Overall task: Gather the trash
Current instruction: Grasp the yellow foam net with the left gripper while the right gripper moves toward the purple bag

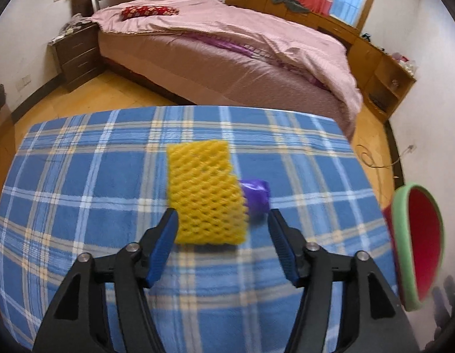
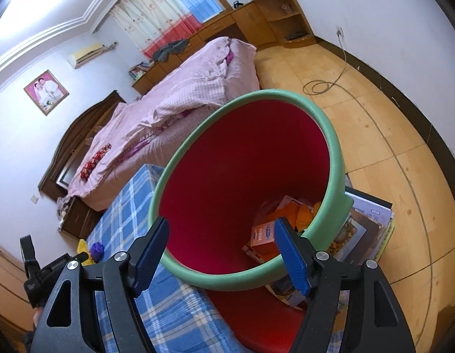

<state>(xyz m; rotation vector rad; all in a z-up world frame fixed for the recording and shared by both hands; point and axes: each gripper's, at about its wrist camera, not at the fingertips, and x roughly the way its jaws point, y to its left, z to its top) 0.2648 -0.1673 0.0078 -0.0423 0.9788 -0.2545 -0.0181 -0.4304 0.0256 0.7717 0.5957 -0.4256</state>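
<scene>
Left gripper (image 1: 223, 220) is open w/ nothing held; its fingers sit on both sides of the near end of the yellow foam net (image 1: 204, 194), which lies flat on the blue checked tablecloth (image 1: 80, 206). No touching yet, I think, though the left pad looks v. close. Right by the net, just behind its right side, is a small purple wad (image 1: 255, 198). Right gripper (image 2: 223, 235) is open too & empty, held over the mouth of the red bin w/ green rim (image 2: 242, 158); the bin is tipped toward the table edge & already has a box (image 2: 262, 235) & orange scraps (image 2: 298, 214) at the bottom. So the step now looks like picking up the net. Next: go down a bit, squeeze the soft net gently, lift, carry it right to the bin. Watch the purple wad, it may get bumped or nipped along. Room: lots of bare cloth left & in front; the bin rim is close on the right. Further back is wood floor, then the big pink bed (image 1: 227, 47).
</scene>
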